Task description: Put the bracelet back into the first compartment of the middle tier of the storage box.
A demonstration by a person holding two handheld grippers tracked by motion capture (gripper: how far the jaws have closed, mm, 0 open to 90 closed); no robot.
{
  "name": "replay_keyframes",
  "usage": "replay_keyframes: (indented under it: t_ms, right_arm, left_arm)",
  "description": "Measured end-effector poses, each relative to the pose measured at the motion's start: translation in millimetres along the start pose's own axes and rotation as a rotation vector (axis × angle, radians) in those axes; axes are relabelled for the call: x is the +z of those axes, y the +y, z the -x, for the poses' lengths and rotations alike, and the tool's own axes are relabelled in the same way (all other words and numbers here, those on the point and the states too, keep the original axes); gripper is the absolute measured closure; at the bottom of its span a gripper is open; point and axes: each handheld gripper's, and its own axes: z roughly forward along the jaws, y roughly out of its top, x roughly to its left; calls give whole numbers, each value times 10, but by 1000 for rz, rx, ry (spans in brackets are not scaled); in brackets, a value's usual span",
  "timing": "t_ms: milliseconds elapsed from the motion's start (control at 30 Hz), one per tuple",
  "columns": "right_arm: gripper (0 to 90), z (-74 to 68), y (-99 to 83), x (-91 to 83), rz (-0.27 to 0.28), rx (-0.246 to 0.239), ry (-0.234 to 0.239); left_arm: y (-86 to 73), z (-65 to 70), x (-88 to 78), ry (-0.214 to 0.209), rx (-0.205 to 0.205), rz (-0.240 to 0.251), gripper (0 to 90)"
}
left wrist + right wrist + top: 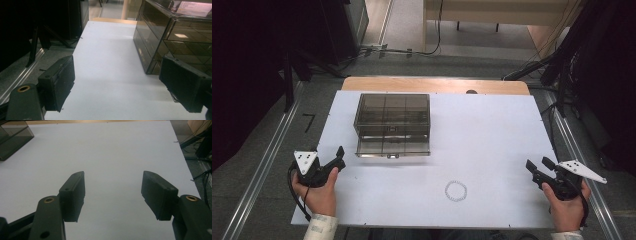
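Observation:
A smoky transparent drawer box stands on the white table top, left of centre, with its lowest drawer pulled out toward me. A small ring of pale beads lies flat near the front edge. My left gripper rests at the table's left edge, open and holding nothing; in its own view the jaws of the left gripper frame bare table, with the box to the right. My right gripper sits at the right edge, open and holding nothing, and the right gripper looks out over bare white surface.
Dark stands and cables crowd the floor on both sides and behind the table. A metal rail runs along the floor at the left. A strip of wooden table edge shows at the back.

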Motion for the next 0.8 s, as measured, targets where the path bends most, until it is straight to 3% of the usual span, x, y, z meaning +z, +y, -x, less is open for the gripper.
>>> replay_keyframes:
  t_ms: [367, 800]
  right_arm:
    - [331, 90, -12, -19, 1, 13, -14]
    - [298, 90, -15, -3, -8, 3, -4]
  left_arm:
    - [-7, 69, -16, -6, 13, 0, 134]
    - [-27, 255, -64, -51, 41, 2, 125]
